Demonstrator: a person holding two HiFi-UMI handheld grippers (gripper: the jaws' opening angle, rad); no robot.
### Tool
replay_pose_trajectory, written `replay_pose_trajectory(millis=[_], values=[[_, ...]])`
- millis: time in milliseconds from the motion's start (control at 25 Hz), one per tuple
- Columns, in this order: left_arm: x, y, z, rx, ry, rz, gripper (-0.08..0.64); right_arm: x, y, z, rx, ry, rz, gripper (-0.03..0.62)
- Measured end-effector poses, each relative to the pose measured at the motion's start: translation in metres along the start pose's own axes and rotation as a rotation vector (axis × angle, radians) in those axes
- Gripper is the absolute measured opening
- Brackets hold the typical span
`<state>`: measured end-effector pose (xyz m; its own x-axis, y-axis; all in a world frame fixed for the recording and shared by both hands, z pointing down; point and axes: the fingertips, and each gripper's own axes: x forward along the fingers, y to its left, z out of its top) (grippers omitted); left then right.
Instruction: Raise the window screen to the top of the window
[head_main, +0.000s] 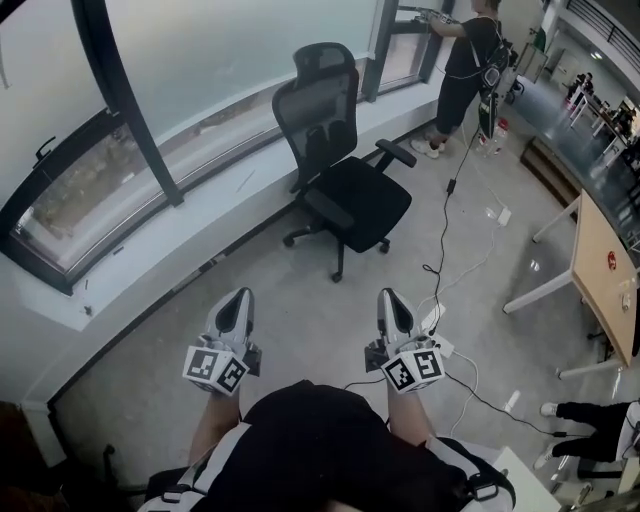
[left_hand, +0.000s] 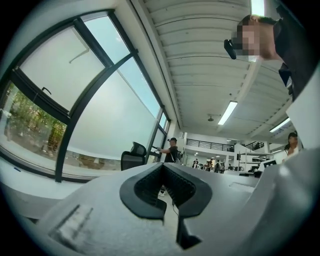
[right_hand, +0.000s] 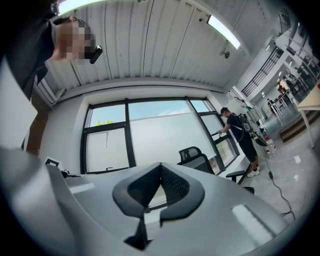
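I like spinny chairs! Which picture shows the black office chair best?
The head view: the whole office chair shows, wheels included. The left gripper view shows only its backrest; the right gripper view adds an armrest.

The window screen (head_main: 240, 50) looks matt and translucent, its frame (head_main: 143, 130) dark metal; the floor (head_main: 290, 330) is smooth and glossy; the chair (head_main: 340, 170) has black mesh.

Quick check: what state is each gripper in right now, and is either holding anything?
Left gripper: closed, holding nothing.
Right gripper: closed, holding nothing.
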<state>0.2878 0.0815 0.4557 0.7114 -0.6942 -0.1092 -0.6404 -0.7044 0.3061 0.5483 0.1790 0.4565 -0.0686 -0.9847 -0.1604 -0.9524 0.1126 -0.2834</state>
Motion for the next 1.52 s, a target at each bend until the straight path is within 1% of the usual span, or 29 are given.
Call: replay_pose_trajectory(millis=[120,240,440,640,800,920,1040,1160,1280,1400,1520], values=[[-0.019,0.023,0.01,0.007,-0.019,0.06,0.003,0.022,0.024,-0.011,0.003,0.021,0.065,0.005],[-0.041,0.041,0.016,0.018,-0.037,0.119,0.003,0.043,0.043,-0.022,0.025,0.038,0.119,0.005],[-0.086,0.07,0.021,0.015,-0.074,0.275,0.003,0.075,0.078,-0.044,0.052,0.092,0.254,0.005],[-0.121,0.09,0.029,0.048,-0.121,0.418,0.003,0.115,0.114,-0.064,0.083,0.141,0.413,0.005],[-0.145,0.099,0.031,0.072,-0.162,0.547,0.003,0.141,0.145,-0.078,0.111,0.183,0.571,0.005],[-0.149,0.101,0.035,0.088,-0.183,0.625,0.003,0.161,0.156,-0.084,0.135,0.205,0.653,0.005],[-0.144,0.097,0.041,0.108,-0.206,0.681,0.003,0.179,0.164,-0.082,0.149,0.223,0.727,0.004],[-0.138,0.095,0.045,0.119,-0.224,0.735,0.003,0.196,0.164,-0.081,0.161,0.235,0.779,0.005],[-0.131,0.091,0.043,0.125,-0.221,0.778,0.003,0.209,0.154,-0.082,0.177,0.242,0.801,0.005],[-0.131,0.087,0.039,0.13,-0.225,0.831,0.003,0.218,0.149,-0.091,0.198,0.264,0.83,0.005],[-0.14,0.082,0.037,0.139,-0.232,0.888,0.003,0.225,0.161,-0.102,0.256,0.293,0.878,0.005]])
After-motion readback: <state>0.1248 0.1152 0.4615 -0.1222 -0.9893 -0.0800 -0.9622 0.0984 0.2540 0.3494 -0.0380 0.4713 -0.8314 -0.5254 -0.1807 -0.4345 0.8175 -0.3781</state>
